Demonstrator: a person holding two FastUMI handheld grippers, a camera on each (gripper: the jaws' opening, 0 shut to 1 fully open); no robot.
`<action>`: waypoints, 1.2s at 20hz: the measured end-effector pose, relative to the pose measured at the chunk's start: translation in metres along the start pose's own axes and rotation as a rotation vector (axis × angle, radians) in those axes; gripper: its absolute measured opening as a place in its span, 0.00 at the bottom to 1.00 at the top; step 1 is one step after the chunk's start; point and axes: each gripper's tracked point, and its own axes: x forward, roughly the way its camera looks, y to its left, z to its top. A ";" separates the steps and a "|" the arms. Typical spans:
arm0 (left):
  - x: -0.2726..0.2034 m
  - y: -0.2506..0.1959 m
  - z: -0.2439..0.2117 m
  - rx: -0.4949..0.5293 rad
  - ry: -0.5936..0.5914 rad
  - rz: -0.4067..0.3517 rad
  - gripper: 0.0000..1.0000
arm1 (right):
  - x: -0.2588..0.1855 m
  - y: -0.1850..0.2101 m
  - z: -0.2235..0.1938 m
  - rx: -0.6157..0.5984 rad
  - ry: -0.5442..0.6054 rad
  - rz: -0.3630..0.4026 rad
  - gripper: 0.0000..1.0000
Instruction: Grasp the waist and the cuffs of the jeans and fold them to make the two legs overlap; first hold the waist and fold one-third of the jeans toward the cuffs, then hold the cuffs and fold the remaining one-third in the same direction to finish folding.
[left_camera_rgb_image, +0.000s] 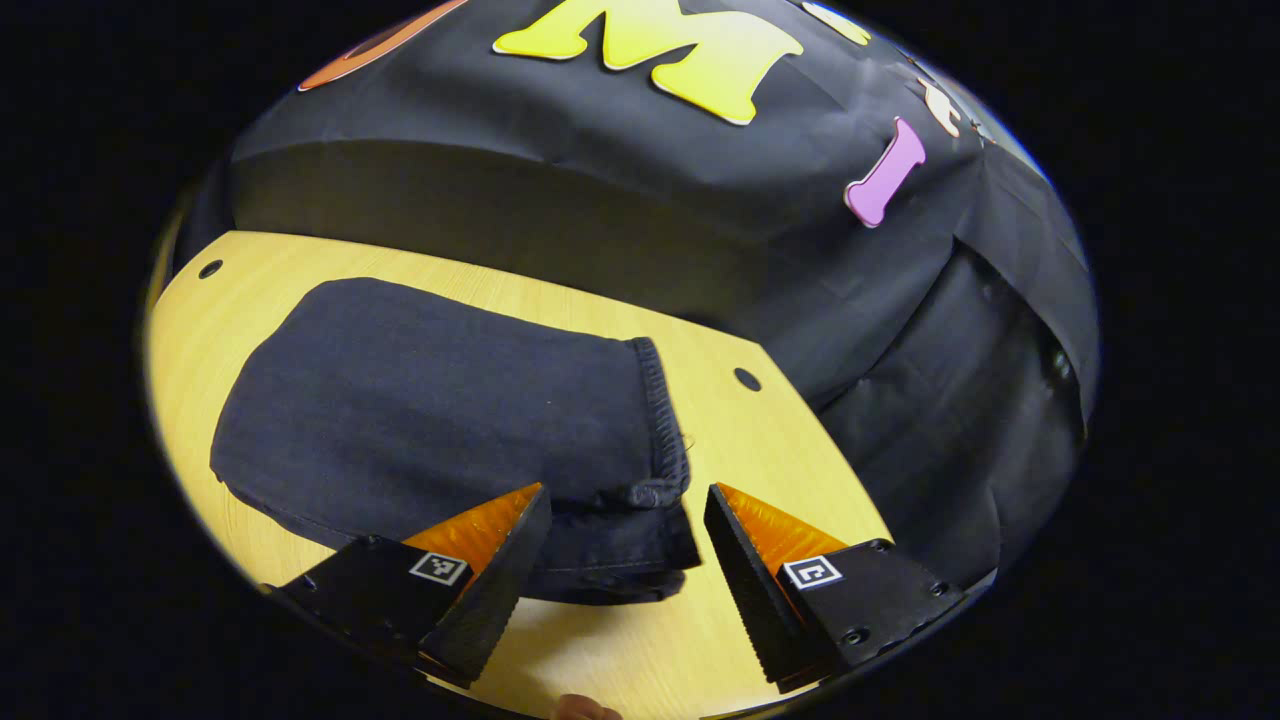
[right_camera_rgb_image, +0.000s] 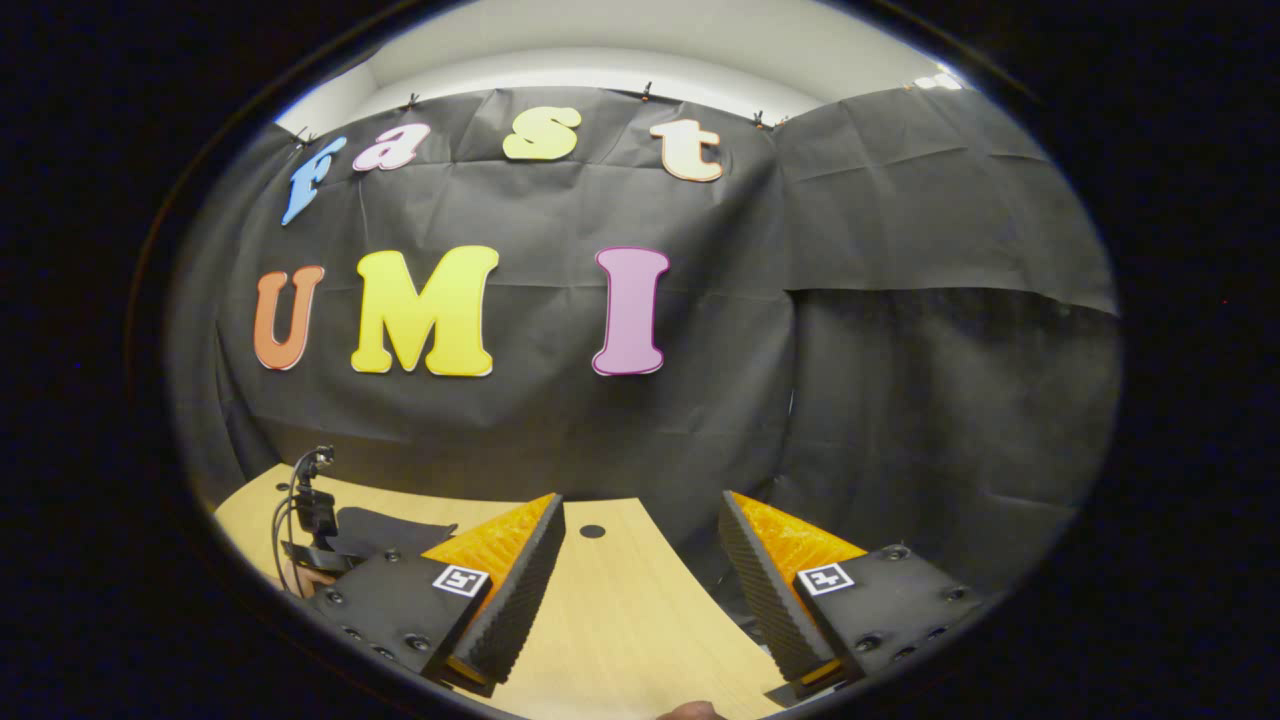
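- Left gripper view: the jeans (left_camera_rgb_image: 440, 420) lie folded into a thick dark bundle on the bench (left_camera_rgb_image: 760, 430), hem edge toward the right, well short of the far wall. The left gripper (left_camera_rgb_image: 625, 545) hovers at the bundle's near right corner with its jaws spread wide, clasping nothing.
- The denim looks soft but heavy and layered; it should sag if lifted, so pinching all layers at the stitched hem corner seems the surest hold.
- Right gripper view: the right gripper (right_camera_rgb_image: 640, 560) is raised over bare bench, jaws apart and empty. A dark patch at far left is possibly the jeans.
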 end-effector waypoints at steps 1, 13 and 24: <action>-0.006 -0.003 0.002 -0.003 -0.012 -0.004 0.99 | 0.000 0.002 0.000 0.003 -0.003 0.004 0.94; -0.158 0.051 0.115 0.236 -0.339 0.184 0.98 | 0.033 0.087 0.002 0.048 -0.061 0.173 0.94; -0.274 0.085 0.168 0.381 -0.563 0.400 0.98 | 0.033 0.225 0.000 0.081 -0.106 0.396 0.96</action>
